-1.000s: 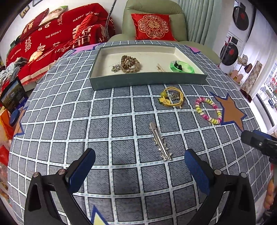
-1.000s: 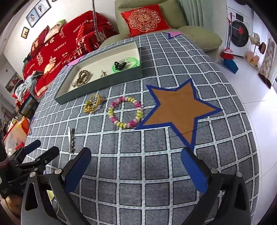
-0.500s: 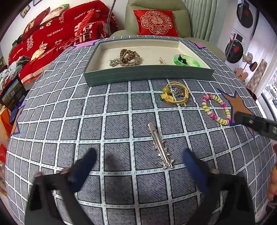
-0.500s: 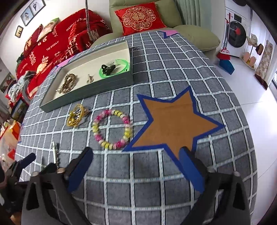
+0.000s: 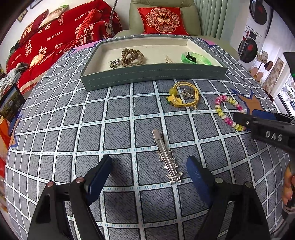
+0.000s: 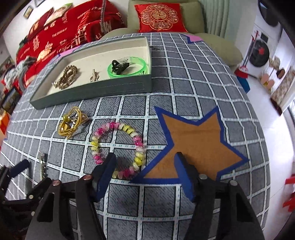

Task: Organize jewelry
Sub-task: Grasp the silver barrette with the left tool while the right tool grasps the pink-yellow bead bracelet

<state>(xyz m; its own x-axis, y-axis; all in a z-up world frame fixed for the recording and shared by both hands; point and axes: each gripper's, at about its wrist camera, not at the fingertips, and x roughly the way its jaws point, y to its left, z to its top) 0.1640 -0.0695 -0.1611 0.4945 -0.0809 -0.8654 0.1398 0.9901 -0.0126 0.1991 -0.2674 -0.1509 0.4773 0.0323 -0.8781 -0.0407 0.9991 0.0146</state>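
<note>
Pickup is the step in hand: my left gripper gapes wide and empty around the hair clip, my right gripper likewise around the bead bracelet's near edge. Next, lower, squeeze, carry to the tray ahead.

A home living room: a green armchair with a red embroidered cushion sits at twelve o'clock, red bedding is heaped at ten, framed pictures hang on the wall above.
</note>
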